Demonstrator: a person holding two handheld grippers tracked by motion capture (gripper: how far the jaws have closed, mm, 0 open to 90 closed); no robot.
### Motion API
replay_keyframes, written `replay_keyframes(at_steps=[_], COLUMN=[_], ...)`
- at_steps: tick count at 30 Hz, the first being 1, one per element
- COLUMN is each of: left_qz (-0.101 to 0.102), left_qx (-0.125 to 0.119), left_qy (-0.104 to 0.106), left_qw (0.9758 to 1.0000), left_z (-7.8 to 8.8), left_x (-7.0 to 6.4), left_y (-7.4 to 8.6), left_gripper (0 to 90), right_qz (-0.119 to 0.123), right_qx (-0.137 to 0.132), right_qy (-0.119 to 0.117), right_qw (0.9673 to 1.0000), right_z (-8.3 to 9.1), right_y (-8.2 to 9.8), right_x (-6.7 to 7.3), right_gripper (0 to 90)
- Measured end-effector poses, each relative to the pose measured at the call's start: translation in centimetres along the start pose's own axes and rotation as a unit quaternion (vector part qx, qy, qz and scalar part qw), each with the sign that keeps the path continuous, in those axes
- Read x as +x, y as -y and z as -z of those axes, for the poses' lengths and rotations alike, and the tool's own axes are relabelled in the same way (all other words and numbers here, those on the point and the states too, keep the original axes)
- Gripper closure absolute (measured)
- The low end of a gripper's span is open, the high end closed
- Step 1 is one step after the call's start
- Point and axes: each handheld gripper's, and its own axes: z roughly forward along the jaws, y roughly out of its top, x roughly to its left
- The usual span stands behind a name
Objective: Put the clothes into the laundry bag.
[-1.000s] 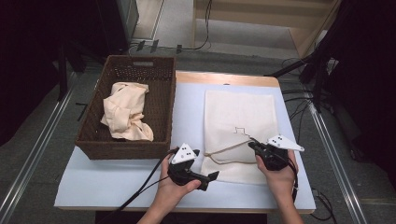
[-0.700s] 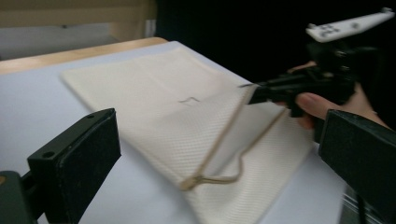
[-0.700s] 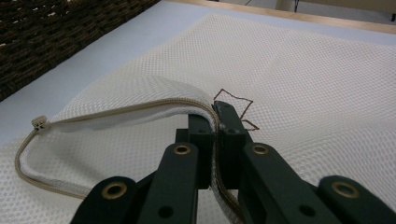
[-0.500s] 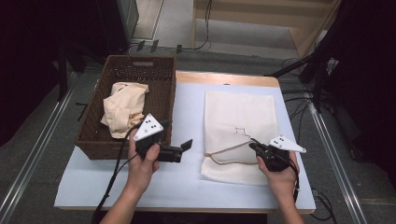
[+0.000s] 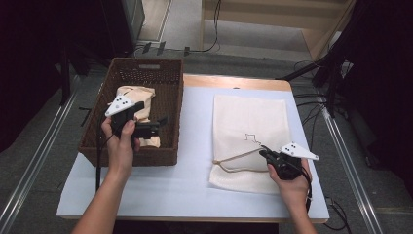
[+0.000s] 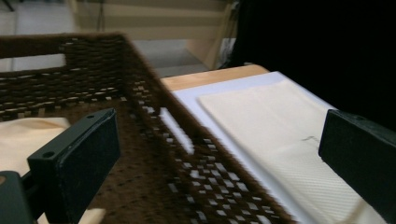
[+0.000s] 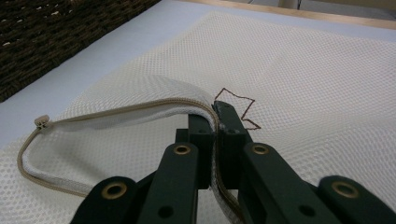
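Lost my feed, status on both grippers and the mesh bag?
Right gripper shut on mesh bag zipper edge, mouth held open. Left gripper open, over basket by cloth. Nothing blocking.

In the left gripper view the dark brown woven wicker basket [image 6: 154,140] is blurred and cut off at nine and six o'clock, the crumpled cream cloth [image 6: 28,140] inside it half hidden behind one black jaw, at eight o'clock.

Basket [image 5: 170,105] left of mesh bag [image 5: 248,122], cloth [image 5: 141,97] inside basket.
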Motion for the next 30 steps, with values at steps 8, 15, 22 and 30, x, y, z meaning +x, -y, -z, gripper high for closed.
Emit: replay_keyframes(at_steps=[8, 15, 22, 30], left_qz=[0.016, 0.034, 0.063, 0.047], left_qx=[0.037, 0.041, 0.11, 0.17], left_qy=[-0.077, -0.181, -0.136, -0.19], left_qw=[0.9962, 0.9821, 0.9826, 0.9659], left_z=[-1.1, -3.1, -5.4, -7.7], left_x=[4.8, 7.7, 10.4, 11.0], left_y=[-1.7, -1.3, -0.2, 0.2], left_gripper=[0.0, 16.4, 0.4, 0.0], right_qz=[0.001, 0.001, 0.0, 0.001], right_qx=[0.0, 0.001, 0.001, 0.0], right_qy=[0.0, -0.001, -0.002, -0.004], right_qw=[1.0, 1.0, 1.0, 1.0], right_z=[0.0, 0.0, -0.1, -0.1], right_y=[0.0, 0.0, 0.1, 0.1], right_x=[0.0, 0.0, 0.0, 0.0], right_gripper=[88.3, 88.3, 88.3, 88.3])
